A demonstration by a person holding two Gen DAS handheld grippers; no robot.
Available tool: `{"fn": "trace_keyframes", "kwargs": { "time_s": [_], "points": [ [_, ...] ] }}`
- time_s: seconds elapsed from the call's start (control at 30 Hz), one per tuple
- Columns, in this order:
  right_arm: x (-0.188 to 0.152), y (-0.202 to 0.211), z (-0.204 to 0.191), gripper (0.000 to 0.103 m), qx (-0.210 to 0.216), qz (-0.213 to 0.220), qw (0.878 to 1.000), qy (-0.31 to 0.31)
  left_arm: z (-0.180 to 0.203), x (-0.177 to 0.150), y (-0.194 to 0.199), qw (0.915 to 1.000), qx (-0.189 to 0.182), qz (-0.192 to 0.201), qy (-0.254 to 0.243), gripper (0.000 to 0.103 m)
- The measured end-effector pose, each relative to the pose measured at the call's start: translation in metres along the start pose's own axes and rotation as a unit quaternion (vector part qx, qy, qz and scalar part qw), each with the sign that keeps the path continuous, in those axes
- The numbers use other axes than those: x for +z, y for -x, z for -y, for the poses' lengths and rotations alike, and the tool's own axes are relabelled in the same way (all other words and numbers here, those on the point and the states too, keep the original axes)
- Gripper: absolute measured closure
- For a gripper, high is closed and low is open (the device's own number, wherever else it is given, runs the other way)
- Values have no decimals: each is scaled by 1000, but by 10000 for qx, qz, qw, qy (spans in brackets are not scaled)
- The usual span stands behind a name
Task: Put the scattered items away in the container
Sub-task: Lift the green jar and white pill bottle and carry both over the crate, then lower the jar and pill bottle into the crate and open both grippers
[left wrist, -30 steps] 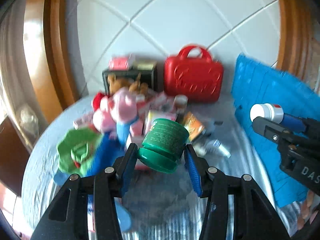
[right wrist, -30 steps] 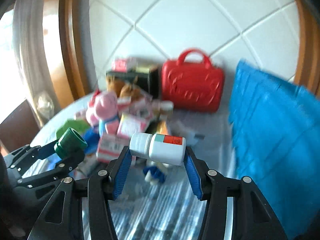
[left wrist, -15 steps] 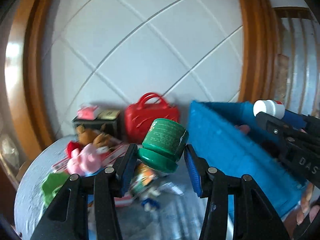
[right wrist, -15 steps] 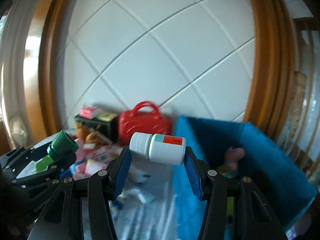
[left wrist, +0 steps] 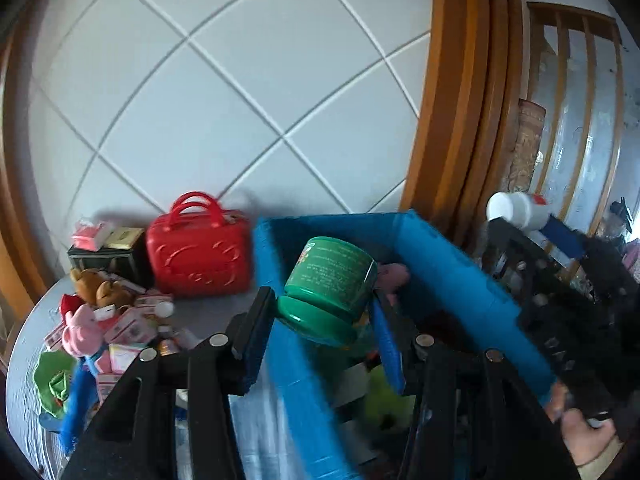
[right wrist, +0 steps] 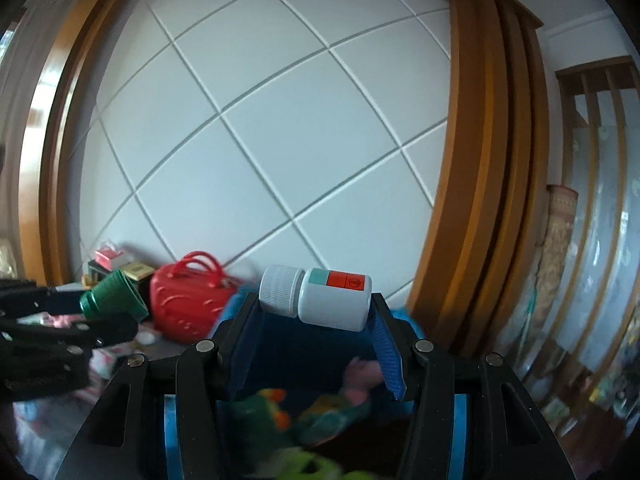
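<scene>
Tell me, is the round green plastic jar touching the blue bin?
Apart. In the left wrist view, the round green plastic jar is clamped in the left gripper, lifted over the blue bin, clear of its walls.

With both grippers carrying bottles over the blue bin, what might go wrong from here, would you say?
1. The green jar sits tilted in the left gripper, near the blue bin's left wall; released now, it might clip the wall and roll onto the table.
2. The white bottle lies crosswise at the right gripper's fingertips, so it could slip out early.
3. Toys already in the bin, such as the pink toy, could make either one bounce.
</scene>
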State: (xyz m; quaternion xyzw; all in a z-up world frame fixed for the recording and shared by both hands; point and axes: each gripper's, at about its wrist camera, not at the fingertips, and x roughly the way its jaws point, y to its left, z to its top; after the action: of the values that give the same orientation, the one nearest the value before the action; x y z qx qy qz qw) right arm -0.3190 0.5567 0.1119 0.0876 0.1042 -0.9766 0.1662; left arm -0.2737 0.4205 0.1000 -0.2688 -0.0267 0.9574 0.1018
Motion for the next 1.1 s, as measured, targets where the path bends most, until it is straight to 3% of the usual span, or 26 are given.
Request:
{"fn": "trace_keyframes", "kwargs": {
  "time_s": [0.13,0.27,0.47,0.6,0.87,1.03,1.1],
  "points": [
    [-6,-41,49,51,132,-346,9993,35,45,25,-38,9991,273,-326,91,55],
    [-31,-90,73,51,144,-881,9960,70,79,32,-112,9930,761,-890,128,55],
    [-80,-169,103,51,-49,-1726,9849,-104,88,1,-239,9772,1518,-1477,141,55],
    [-116,-224,110,51,-92,-2352,9718,-128,87,-30,-300,9695,1503,-1935,-28,55],
    [-187,-270,90,51,106,-3809,9240,322,106,-89,-338,9388,1303,-3124,-634,55],
    [-201,-268,104,51,32,-3949,9186,173,115,-110,-347,9230,1478,-3421,-957,55],
    [-199,-268,105,51,50,-3940,9190,94,115,-111,-349,9214,1429,-3495,-914,43]
  ]
}}
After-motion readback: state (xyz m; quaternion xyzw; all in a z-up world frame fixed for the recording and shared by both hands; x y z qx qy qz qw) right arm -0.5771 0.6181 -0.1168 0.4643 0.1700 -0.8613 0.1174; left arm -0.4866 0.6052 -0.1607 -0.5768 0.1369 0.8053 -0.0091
